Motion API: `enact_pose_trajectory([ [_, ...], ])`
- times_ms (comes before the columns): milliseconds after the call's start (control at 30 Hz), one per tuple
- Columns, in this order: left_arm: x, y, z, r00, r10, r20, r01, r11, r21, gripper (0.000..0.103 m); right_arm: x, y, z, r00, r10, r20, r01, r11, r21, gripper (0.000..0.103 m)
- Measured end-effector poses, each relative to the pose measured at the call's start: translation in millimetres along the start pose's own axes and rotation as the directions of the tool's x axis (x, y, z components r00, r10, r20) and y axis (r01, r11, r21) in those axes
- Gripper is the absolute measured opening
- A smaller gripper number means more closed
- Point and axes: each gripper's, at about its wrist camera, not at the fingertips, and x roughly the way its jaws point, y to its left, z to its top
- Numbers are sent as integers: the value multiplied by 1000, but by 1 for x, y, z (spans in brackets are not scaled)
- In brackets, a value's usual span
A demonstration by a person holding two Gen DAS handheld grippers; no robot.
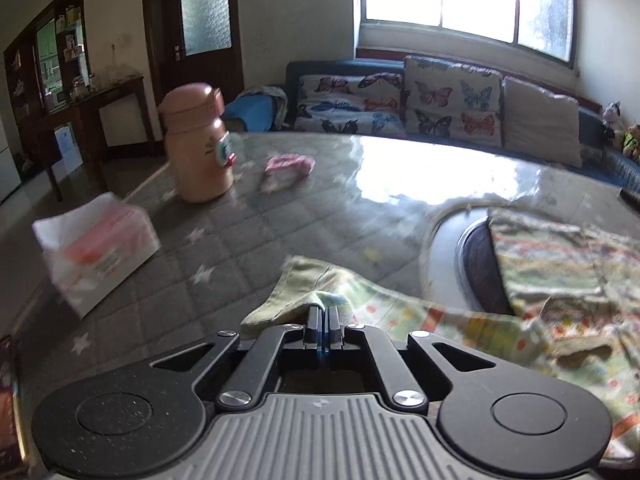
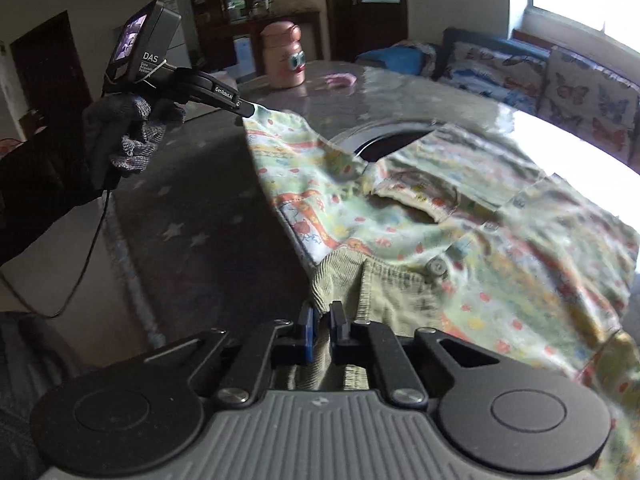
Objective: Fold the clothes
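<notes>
A pale green child's garment (image 1: 440, 320) with a colourful print lies spread over the right side of the table. In the left wrist view my left gripper (image 1: 323, 309) is shut on a folded corner of its edge, which is lifted a little. The right wrist view shows the same garment (image 2: 460, 208), with the left gripper (image 2: 249, 110) pinching its far corner, held by a gloved hand (image 2: 124, 136). My right gripper (image 2: 322, 308) is shut on the near ribbed green cuff (image 2: 384, 284), whose cloth runs between the pads.
The table (image 1: 240, 232) has a glossy top over grey star-patterned quilting and a round dark inset (image 1: 476, 264), half covered by the garment. A pink bottle (image 1: 198, 144), a tissue pack (image 1: 96, 248) and a small pink item (image 1: 288, 164) stand at left. Behind is a sofa (image 1: 400, 100).
</notes>
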Motion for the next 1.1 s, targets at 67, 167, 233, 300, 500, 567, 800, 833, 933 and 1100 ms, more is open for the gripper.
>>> enact_pose_trajectory([
  [67, 2, 11, -11, 999, 36, -28, -37, 999, -13, 3, -3, 2, -1, 999, 39, -6, -39, 999, 1, 18],
  [167, 4, 33, -22, 994, 94, -63, -97, 994, -53, 4, -16, 0, 2, 998, 56, 17, -56, 998, 5, 21],
  [233, 3, 43, -24, 991, 110, -71, -116, 990, -75, 4, -23, -7, 8, 998, 38, 44, -39, 999, 20, 25],
  [300, -1, 47, -22, 991, 118, -61, -123, 989, -79, 4, -29, -14, 13, 997, -12, 73, 10, 999, 34, 37],
  [500, 0, 25, -9, 999, 31, -16, -31, 999, -34, 4, -18, -51, 11, 977, -196, 83, 181, 971, 154, 37],
  [567, 6, 15, -5, 1000, -2, -17, 2, 1000, -19, 5, -14, -63, 7, 972, -223, 70, 206, 960, 190, 37],
  [800, 42, -3, -1, 997, 7, -73, -5, 1000, 28, 8, -2, -89, -14, 956, -294, 3, 283, 925, 254, 37],
  [833, 44, -3, -1, 997, 18, -77, -16, 999, 31, 8, -2, -91, -17, 954, -300, -6, 291, 920, 261, 37],
  [933, 46, -2, 3, 995, 45, -86, -42, 999, 32, 8, -2, -98, -22, 949, -314, -26, 309, 910, 275, 37],
  [1100, 35, -25, 11, 998, -17, -55, 21, 998, 62, 8, -3, -103, -9, 947, -321, 2, 310, 915, 257, 37],
])
